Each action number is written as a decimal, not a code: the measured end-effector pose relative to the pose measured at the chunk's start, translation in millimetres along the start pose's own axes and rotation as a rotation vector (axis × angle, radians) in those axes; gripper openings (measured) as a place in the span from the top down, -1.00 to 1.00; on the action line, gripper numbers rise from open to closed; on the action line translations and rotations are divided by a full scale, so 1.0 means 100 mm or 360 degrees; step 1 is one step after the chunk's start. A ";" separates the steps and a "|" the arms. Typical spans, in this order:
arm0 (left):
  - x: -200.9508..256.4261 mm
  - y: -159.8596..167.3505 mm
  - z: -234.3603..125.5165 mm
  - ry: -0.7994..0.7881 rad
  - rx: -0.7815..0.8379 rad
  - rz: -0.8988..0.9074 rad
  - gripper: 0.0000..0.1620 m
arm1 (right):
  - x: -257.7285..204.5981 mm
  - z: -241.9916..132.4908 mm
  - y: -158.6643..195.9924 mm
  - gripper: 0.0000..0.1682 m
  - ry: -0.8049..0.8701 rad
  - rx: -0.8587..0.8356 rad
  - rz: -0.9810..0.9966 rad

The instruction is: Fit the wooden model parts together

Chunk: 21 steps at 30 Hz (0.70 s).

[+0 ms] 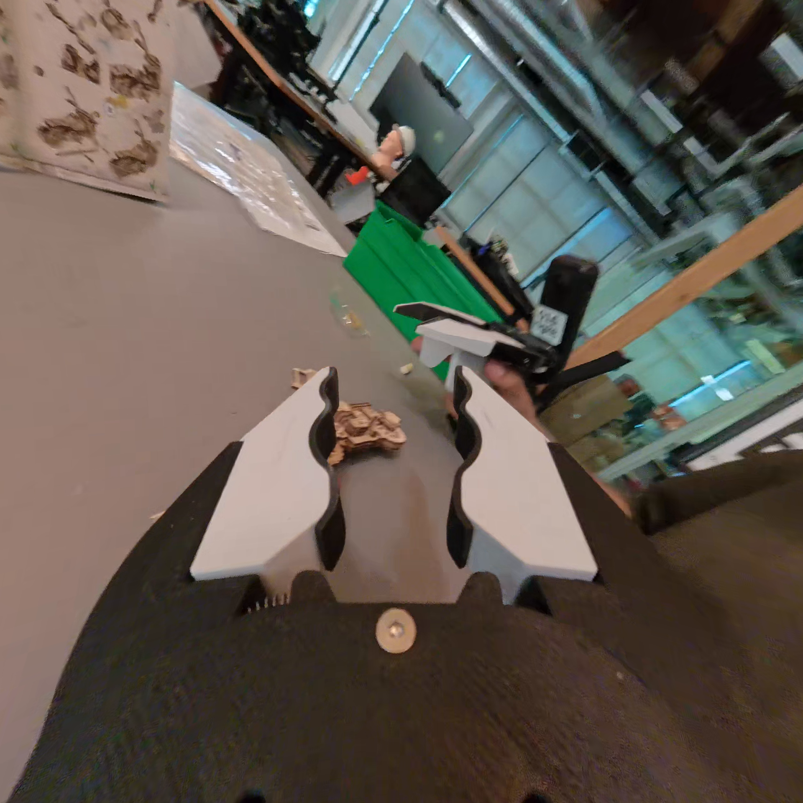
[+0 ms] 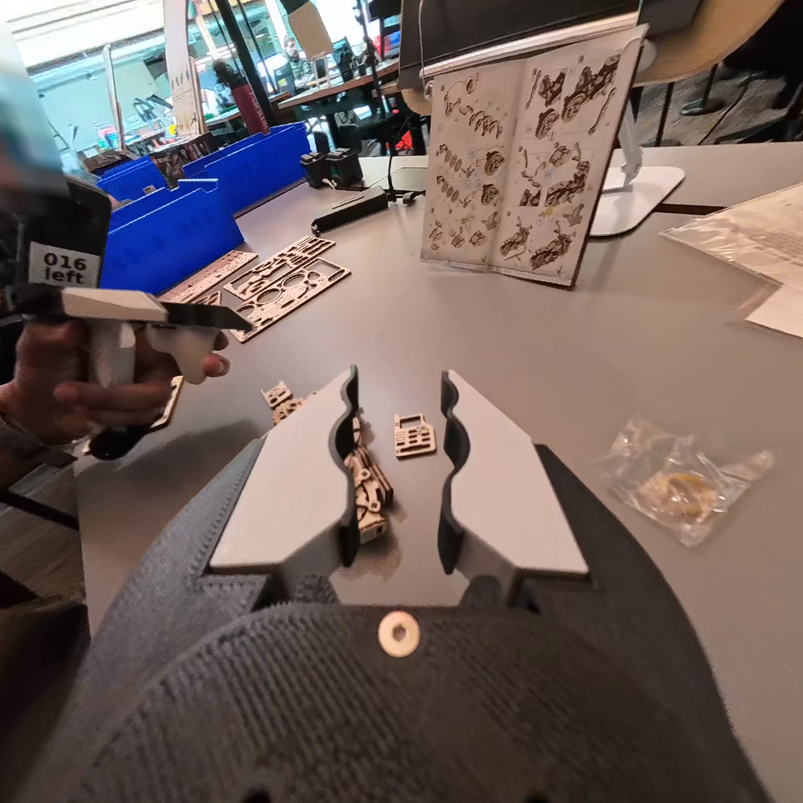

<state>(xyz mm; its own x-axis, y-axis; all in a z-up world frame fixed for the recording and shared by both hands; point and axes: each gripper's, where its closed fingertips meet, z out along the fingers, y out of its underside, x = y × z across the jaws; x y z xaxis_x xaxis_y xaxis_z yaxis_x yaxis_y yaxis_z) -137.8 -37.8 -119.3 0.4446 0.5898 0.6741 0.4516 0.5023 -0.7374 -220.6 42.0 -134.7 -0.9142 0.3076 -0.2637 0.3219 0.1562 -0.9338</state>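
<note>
While both hover over the bench [image 2: 499, 330], each hand-held gripper is spread, empty.
Right hand-held gripper [image 2: 399, 382]: wooden assembly [image 2: 369, 482] at 7 o'clock; left hand-held gripper [image 1: 393, 378] likewise touches nothing.

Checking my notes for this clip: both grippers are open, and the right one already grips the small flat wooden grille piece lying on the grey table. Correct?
Not quite. Both grippers are open, but the right gripper grips nothing: in the right wrist view the small flat wooden grille piece lies free on the grey table, between the spread fingers and touching neither. The left gripper is likewise empty.
</note>
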 end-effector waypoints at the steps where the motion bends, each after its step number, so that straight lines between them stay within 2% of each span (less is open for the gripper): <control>1: -0.06 0.05 0.02 -0.0062 -0.0036 0.0066 0.37 | -0.02 0.03 0.01 0.57 -0.0021 -0.0012 0.0004; 8: -0.13 0.36 0.08 -0.0270 -0.0177 0.0417 0.37 | -0.22 -0.04 0.17 0.60 -0.0014 -0.0085 -0.0033; 12: -0.09 0.37 0.07 -0.0252 -0.0129 0.0312 0.31 | -0.23 -0.12 0.31 0.61 0.0022 -0.0159 -0.0068; 18: -0.06 0.40 -0.08 -0.0230 -0.0132 0.0302 0.25 | -0.44 -0.07 0.39 0.59 -0.0122 -0.0192 0.0142; 21: -0.10 0.32 -0.13 -0.0230 -0.0076 0.0251 0.26 | -0.42 -0.05 0.45 0.60 -0.0082 -0.0249 0.0043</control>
<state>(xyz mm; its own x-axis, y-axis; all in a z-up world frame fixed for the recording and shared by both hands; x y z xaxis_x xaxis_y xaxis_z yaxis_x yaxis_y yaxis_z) -117.4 -35.7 -149.3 0.3985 0.7450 0.5349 0.4228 0.3683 -0.8280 -166.6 40.5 -164.1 -0.9148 0.2660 -0.3041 0.3774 0.2939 -0.8782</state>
